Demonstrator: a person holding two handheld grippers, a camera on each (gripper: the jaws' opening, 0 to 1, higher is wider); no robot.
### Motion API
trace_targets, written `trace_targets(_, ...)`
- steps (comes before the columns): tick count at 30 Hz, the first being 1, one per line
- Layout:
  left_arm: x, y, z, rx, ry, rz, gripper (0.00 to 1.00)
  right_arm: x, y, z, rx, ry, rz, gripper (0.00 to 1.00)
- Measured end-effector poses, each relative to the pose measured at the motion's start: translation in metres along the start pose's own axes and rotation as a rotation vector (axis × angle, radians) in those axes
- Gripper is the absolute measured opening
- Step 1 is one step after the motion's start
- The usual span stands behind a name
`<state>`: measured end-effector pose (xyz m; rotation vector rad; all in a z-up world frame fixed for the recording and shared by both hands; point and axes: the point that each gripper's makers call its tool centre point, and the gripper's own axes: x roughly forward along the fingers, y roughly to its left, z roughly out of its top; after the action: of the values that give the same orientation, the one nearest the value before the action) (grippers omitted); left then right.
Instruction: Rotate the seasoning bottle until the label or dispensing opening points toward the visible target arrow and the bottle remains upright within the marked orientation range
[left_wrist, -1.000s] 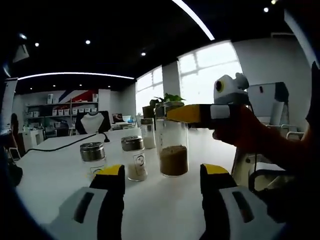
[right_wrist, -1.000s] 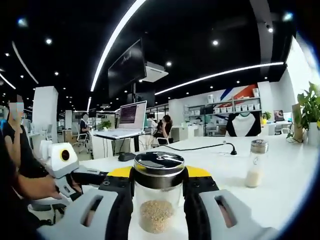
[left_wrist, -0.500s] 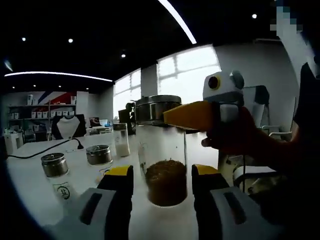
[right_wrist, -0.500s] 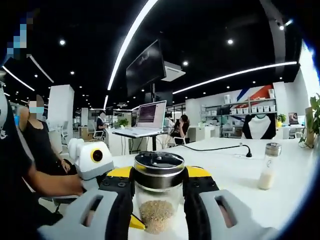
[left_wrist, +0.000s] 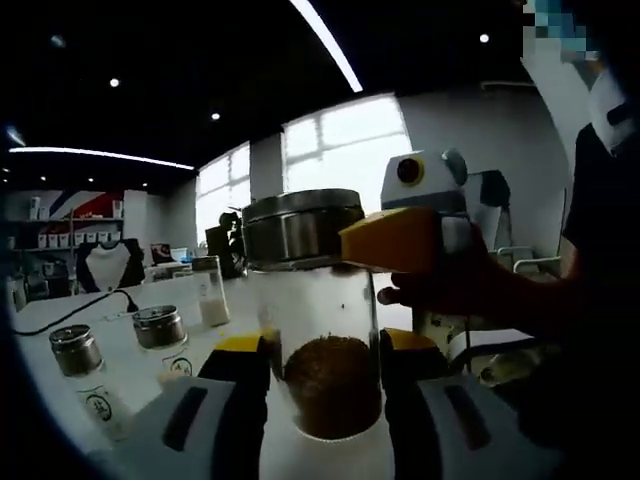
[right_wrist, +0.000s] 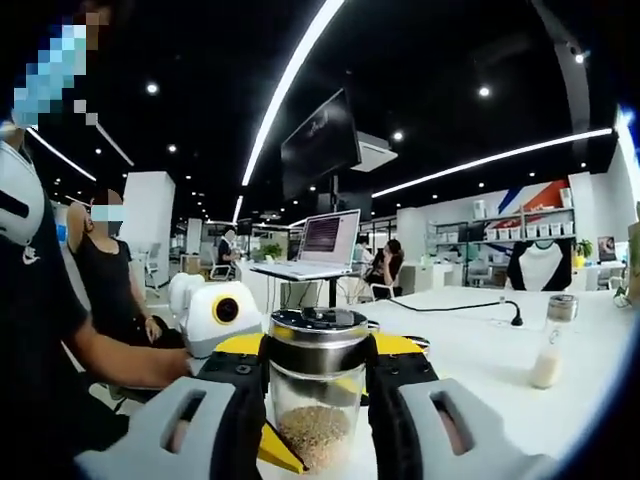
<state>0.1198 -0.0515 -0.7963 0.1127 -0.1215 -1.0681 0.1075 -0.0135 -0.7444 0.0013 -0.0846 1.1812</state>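
Glass and steel sit between my right gripper's yellow-padded jaws: I am pinching the seasoning bottle just under its metal lid, and it stands upright on the white table, at the edge nearest me. Its long axis runs straight up, square to my jaws, so any turn I give it has to go around that vertical line.

In the left gripper view the same seasoning bottle rises right in front of my left gripper, brown granules heaped in its lower part. My left jaws stand spread either side of it, low near its base; I cannot tell whether the pads touch the glass. The right gripper reaches in from the right and grips at lid height. So the right one has the bottle, and the left is near enough to steady the base.

Which way the bottle faces I cannot settle: no label shows on the glass, the lid's holes are not readable, and I see no target arrow on the table. I judge the next move is a slow twist about the upright axis without tipping it.

Three smaller shakers stand further along the table towards its far left edge, well apart from my bottle. One more shaker stands off towards the right side.
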Motion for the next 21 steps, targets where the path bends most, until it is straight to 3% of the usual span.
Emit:
trace_targets(1, -0.001, 0.004, 0.002, 0.013, -0.005, 0.039, 0.45, 0.001, -0.002, 0.002, -0.01, -0.015, -0.006, 0.37)
trace_targets(3, -0.001, 0.015, 0.0, 0.018, 0.049, 0.141, 0.44, 0.003, -0.008, 0.002, -0.036, -0.011, -0.038, 0.37)
trace_targets(4, -0.001, 0.023, -0.001, 0.071, 0.089, 0.216, 0.44, 0.005, -0.009, 0.002, -0.059, 0.0, -0.059, 0.37)
trace_targets(6, -0.003, 0.033, 0.003, 0.068, 0.084, 0.308, 0.43, 0.009, -0.012, 0.006, -0.071, -0.029, -0.112, 0.37)
trace_targets(8, -0.004, 0.037, 0.01, 0.011, 0.044, 0.352, 0.43, 0.013, -0.015, 0.011, -0.003, -0.1, -0.197, 0.37)
trace_targets(10, -0.005, 0.038, 0.017, 0.027, 0.014, 0.408, 0.43, 0.013, -0.018, 0.013, 0.021, -0.134, -0.257, 0.38)
trace_targets(13, -0.005, 0.035, 0.015, 0.07, 0.039, 0.456, 0.43, 0.013, -0.023, 0.009, -0.024, -0.105, -0.351, 0.39)
trace_targets(16, -0.007, 0.036, 0.009, 0.062, 0.047, 0.454, 0.43, 0.016, -0.021, 0.004, -0.017, -0.062, -0.344, 0.38)
trace_targets(21, -0.009, 0.025, 0.014, 0.067, -0.018, 0.308, 0.43, 0.01, -0.022, 0.004, 0.064, -0.071, -0.256, 0.38)
